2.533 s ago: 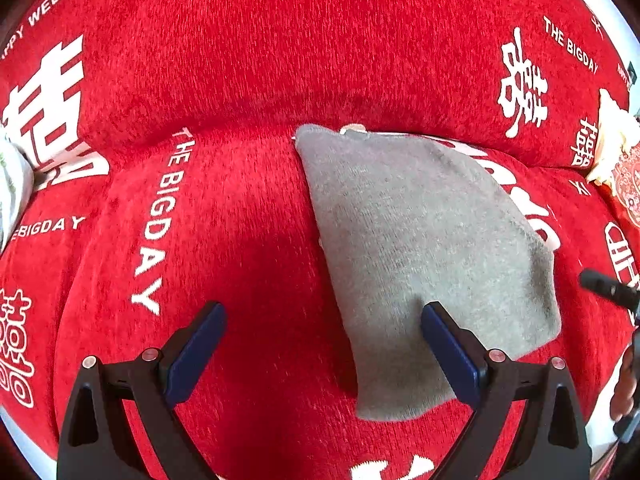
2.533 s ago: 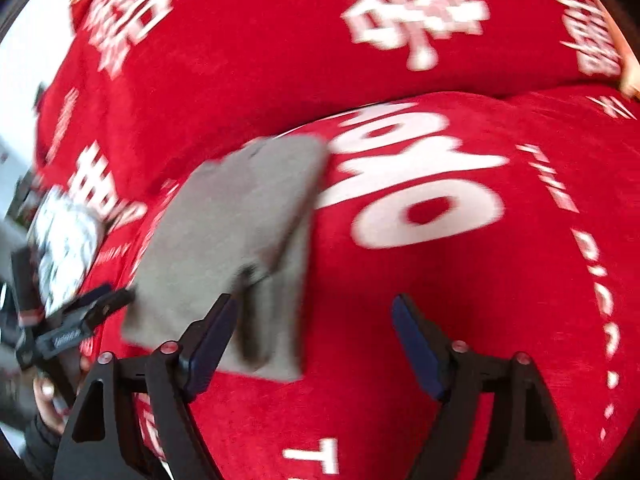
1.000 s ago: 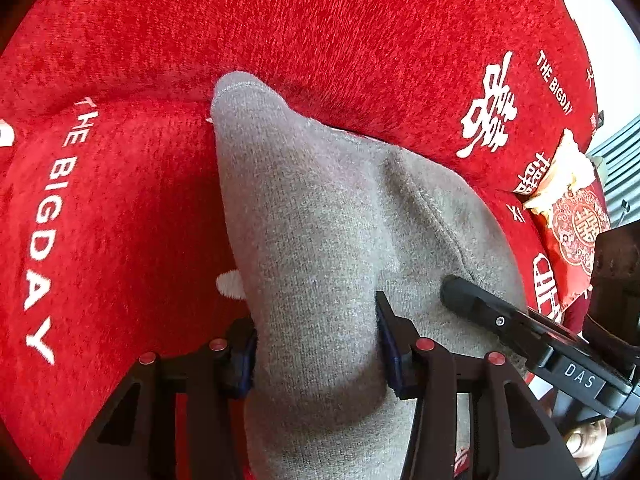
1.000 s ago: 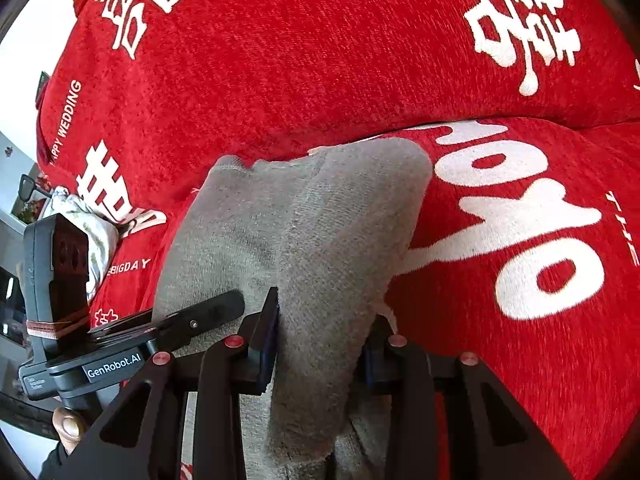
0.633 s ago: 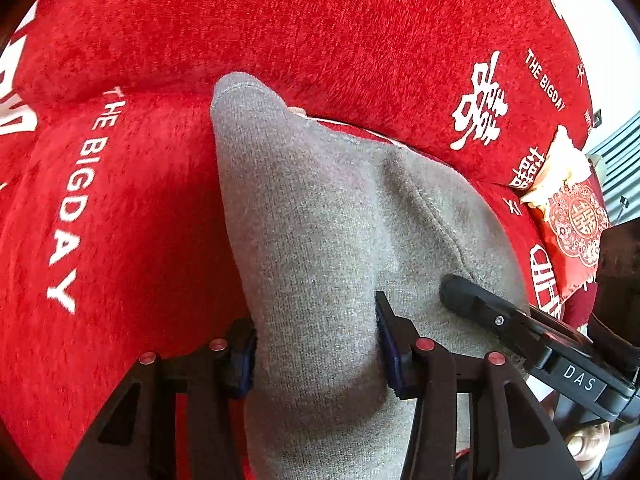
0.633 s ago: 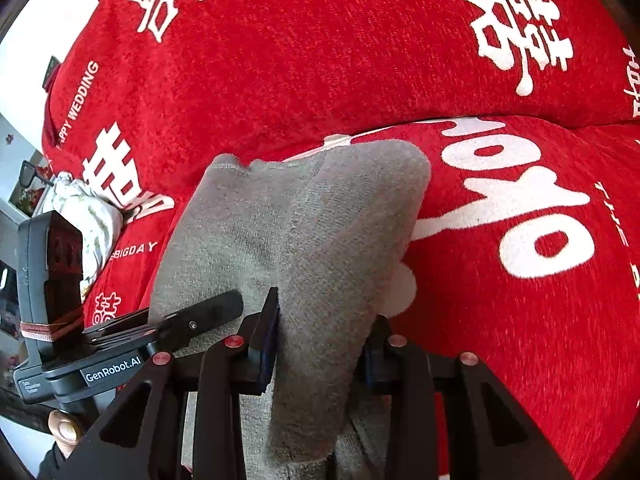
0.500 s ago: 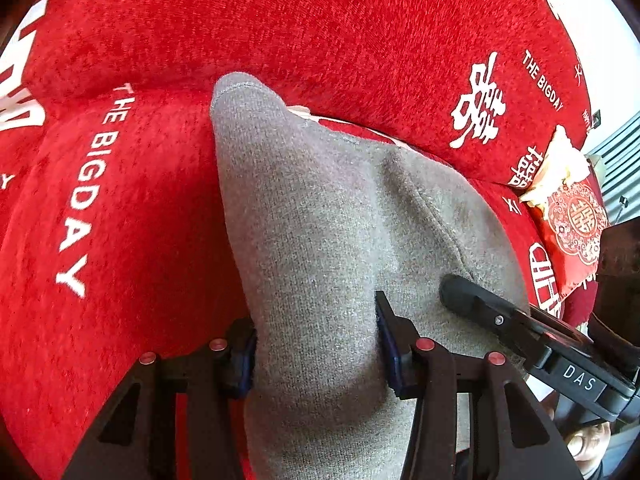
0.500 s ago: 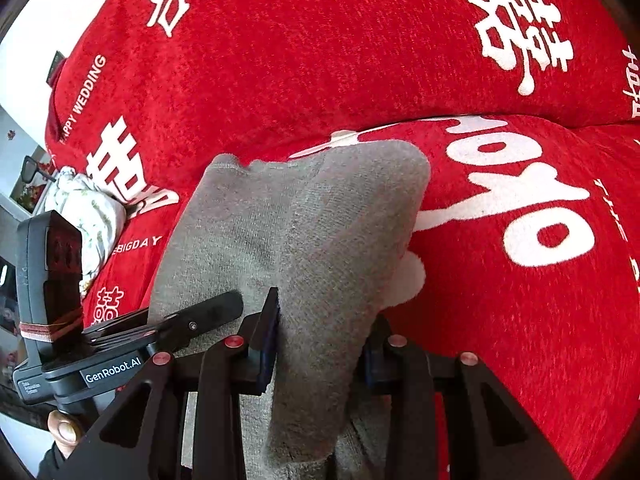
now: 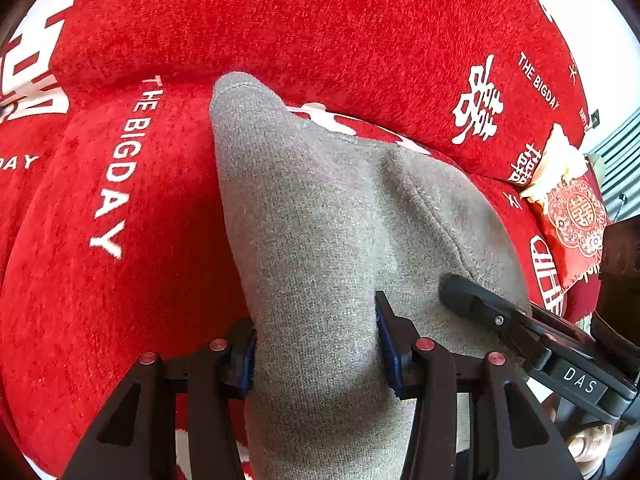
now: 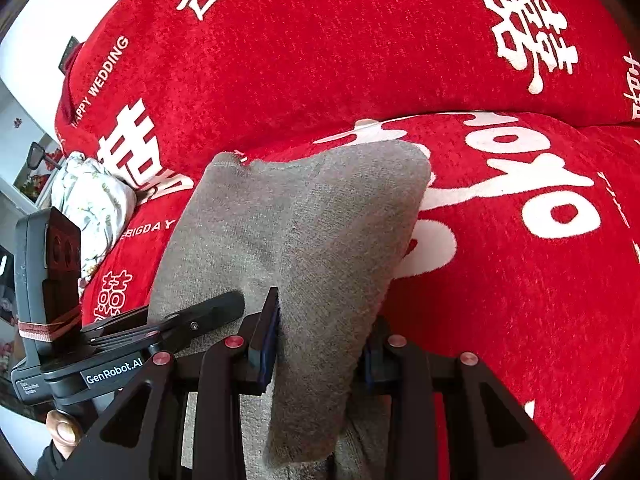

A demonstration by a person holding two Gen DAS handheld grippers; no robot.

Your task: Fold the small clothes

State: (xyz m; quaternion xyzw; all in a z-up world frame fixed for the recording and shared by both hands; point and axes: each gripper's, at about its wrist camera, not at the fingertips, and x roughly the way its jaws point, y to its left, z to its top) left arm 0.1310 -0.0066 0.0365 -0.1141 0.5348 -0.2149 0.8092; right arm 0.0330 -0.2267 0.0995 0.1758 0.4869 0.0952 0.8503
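Note:
A grey knit garment (image 9: 320, 216) is held up over a red sofa seat (image 9: 120, 280). My left gripper (image 9: 316, 344) is shut on its near left corner. My right gripper (image 10: 320, 344) is shut on the near right corner of the same garment (image 10: 304, 224). The cloth stretches away from both grippers, with its far end near the crease between seat and backrest. The right gripper (image 9: 520, 328) shows at the right of the left wrist view. The left gripper (image 10: 160, 328) shows at the left of the right wrist view.
The red sofa backrest (image 10: 360, 40) with white lettering rises behind. A white floral cloth (image 10: 92, 200) lies at the sofa's left end. A red patterned cushion (image 9: 572, 216) sits at the right end.
Both grippers went from open to shut on the garment's near corners and lifted it. In the last second both have shifted slightly to the right over the seat with it.

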